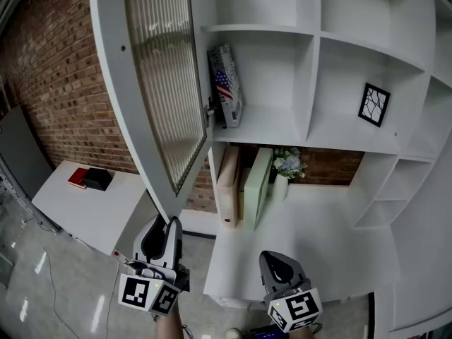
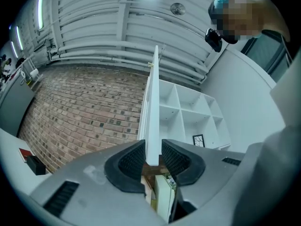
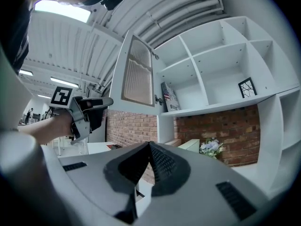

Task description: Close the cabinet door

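Left gripper [image 2: 153, 158] clamps the lower edge of the open, ribbed-glass cabinet door [image 1: 159, 83] beyond the counter's [image 1: 311, 232] left edge; right gripper [image 3: 149, 149] is clenched, empty.

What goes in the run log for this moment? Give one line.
cabinet door: open, swung out | left tongs: shut on its edge | right tongs: shut, empty

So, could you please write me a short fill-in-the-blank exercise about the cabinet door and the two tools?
1. The cabinet door with ribbed glass stands ___.
2. The left tool grips the door's ___ edge.
3. The right tool has its jaws ___, with nothing between them.
4. The wall left of the cabinet is made of ___.

Missing words: open; bottom; shut; brick.
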Demonstrator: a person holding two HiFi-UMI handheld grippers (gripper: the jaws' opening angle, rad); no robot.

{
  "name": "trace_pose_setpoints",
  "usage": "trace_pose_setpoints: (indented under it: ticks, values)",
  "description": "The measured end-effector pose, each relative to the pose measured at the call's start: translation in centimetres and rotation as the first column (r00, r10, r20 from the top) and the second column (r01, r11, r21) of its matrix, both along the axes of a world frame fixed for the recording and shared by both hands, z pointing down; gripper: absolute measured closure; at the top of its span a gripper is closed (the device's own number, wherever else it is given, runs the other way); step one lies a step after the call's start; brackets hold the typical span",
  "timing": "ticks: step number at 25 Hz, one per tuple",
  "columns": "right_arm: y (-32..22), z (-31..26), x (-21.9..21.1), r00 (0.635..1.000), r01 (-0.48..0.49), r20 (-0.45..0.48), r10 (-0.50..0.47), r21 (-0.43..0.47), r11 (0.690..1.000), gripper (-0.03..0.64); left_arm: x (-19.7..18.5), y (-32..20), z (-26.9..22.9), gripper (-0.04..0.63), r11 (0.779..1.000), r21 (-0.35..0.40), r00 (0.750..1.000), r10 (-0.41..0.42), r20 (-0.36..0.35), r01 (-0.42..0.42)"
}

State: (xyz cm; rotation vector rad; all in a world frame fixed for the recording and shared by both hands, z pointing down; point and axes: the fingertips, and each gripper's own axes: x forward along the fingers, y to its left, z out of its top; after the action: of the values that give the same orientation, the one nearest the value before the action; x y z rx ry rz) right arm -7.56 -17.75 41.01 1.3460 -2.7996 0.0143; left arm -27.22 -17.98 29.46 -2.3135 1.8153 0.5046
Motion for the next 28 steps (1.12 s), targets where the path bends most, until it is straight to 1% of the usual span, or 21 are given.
trace_pose_setpoints:
  ticks: [3, 9, 15, 20, 28]
  values:
    - [0.0, -0.2, 0.3, 1.000, 0.007, 0.007, -0.007, 0.002, 1.000, 0.614, -0.2, 0.0, 0.3, 0.512, 1.000, -0.006, 1.000, -0.013, -0.003, 0.013]
    - [-0.5, 0.0, 1.6, 1.000, 0.000, 0.009, 0.001, -0.004, 1.000, 0.614, -0.1, 0.0, 0.1, 0.514, 1.000, -0.003, 1.000, -0.020, -0.020, 0.020]
    - [-0.5, 0.0, 2.0, 1.000, 0.009, 0.014, -0.009, -0.007, 1.000, 0.614, 0.0, 0.0, 0.1, 0.514, 1.000, 0.007, 0.999, -0.020, -0.049, 0.020]
    - [-0.4, -0.2, 2.2, 0.999, 0.024, 0.024, -0.024, -0.010, 1.000, 0.614, 0.9, 0.0, 0.1, 0.514, 0.999, -0.002, 0.999, -0.033, -0.034, 0.033]
    - [-0.5, -0.4, 3.4, 0.999, 0.022, 0.028, -0.022, -0.001, 1.000, 0.614, 3.5, -0.1, 0.1, 0.511, 1.000, -0.007, 1.000, -0.009, -0.018, 0.009]
